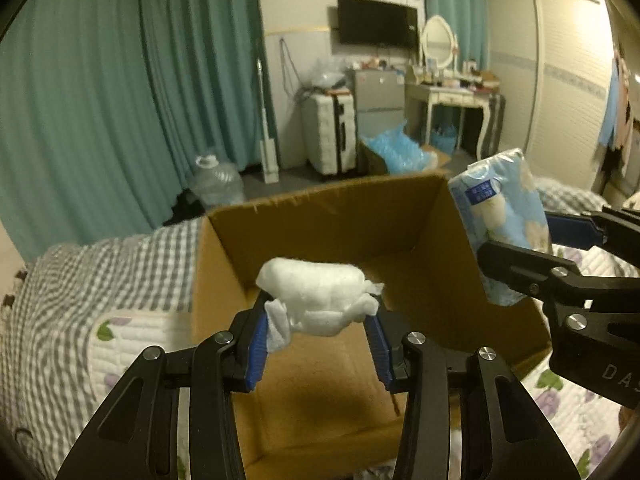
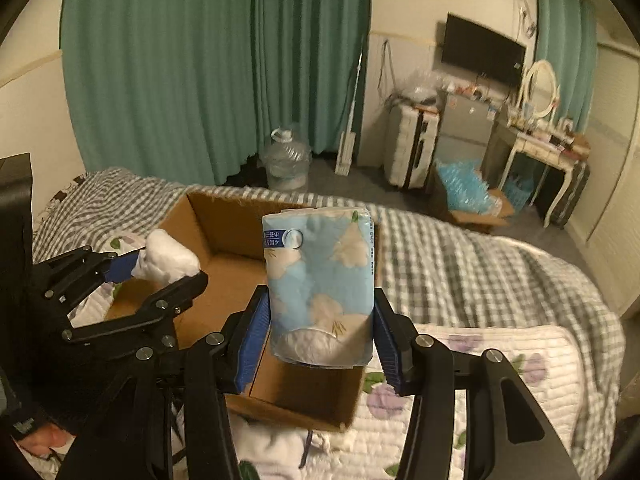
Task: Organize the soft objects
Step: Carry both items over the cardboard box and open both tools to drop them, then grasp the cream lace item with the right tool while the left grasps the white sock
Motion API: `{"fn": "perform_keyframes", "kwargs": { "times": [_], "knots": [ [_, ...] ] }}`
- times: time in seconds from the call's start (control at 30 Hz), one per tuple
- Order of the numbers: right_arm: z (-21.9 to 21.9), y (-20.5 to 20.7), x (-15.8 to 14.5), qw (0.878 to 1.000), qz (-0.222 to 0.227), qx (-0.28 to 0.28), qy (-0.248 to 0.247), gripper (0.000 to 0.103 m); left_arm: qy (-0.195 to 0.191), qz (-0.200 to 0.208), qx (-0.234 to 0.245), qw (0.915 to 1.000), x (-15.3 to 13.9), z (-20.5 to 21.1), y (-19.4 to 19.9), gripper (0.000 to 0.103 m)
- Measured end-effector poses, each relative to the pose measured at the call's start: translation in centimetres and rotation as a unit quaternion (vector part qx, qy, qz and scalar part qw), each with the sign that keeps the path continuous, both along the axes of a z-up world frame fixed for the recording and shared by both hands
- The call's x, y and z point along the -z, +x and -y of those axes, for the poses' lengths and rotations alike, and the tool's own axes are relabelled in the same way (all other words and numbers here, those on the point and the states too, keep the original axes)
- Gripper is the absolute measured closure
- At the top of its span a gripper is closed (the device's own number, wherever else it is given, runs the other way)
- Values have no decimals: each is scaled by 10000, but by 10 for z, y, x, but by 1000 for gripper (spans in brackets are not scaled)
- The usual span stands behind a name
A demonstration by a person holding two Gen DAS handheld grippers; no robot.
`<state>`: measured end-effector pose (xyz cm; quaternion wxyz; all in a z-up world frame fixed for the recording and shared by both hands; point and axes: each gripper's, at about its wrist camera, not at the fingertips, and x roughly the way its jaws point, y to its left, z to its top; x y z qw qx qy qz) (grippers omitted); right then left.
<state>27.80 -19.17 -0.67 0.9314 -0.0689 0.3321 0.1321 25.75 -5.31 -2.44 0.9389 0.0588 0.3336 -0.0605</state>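
Observation:
My left gripper [image 1: 318, 312] is shut on a white wad of cotton [image 1: 316, 300] and holds it above the open cardboard box [image 1: 332, 216]. My right gripper [image 2: 322, 320] is shut on a blue tissue pack [image 2: 320, 280] with white flower prints, held upright over the box [image 2: 224, 216]. In the left wrist view the tissue pack [image 1: 500, 216] hangs over the box's right wall. In the right wrist view the cotton wad [image 2: 168, 258] hangs over the box's left side. The box's floor looks bare where it shows.
The box sits on a bed with a grey checked blanket [image 2: 460, 256] and a white quilted pad with purple flowers [image 2: 500, 356]. Beyond the bed are teal curtains [image 2: 200, 60], a water jug [image 2: 286, 164], a suitcase [image 1: 332, 136] and a dressing table [image 1: 456, 96].

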Motion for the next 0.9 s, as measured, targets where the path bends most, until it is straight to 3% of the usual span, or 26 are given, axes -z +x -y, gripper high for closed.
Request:
{"fn": "perform_keyframes", "kwargs": {
  "times": [0.07, 0.13, 0.17, 0.2, 0.23, 0.37, 0.6, 0.73, 0.9],
  "knots": [
    [1, 8, 13, 9999, -98, -2, 34, 53, -35, -39, 89, 9999, 5, 0, 0, 57],
    [5, 12, 22, 9999, -114, 31, 94, 47, 82, 5, 56, 10000, 7, 2, 0, 43],
    [5, 14, 26, 9998, -146, 34, 135, 43, 146, 43, -13, 9999, 9, 2, 1, 30],
    [6, 16, 27, 9997, -148, 31, 175, 33, 186, 94, -102, 9997, 9, 2, 0, 24],
    [7, 16, 28, 9997, -104, 61, 206, 26, 164, 125, -156, 9997, 8, 2, 0, 23],
    [14, 7, 16, 9994, 49, 137, 313, 22, -41, 88, -296, 9995, -5, -6, -6, 23],
    [26, -39, -45, 9981, 460, 154, 388, 16, -154, 708, -416, 9965, -79, -18, -65, 23],
    [29, -89, -96, 9953, 900, 124, 340, 5, -255, 1177, -613, 9908, -124, -32, -114, 11],
    [28, -152, -138, 9931, 1143, -21, 250, 1, -349, 1399, -808, 9862, -148, -55, -168, 11]
  ]
}}
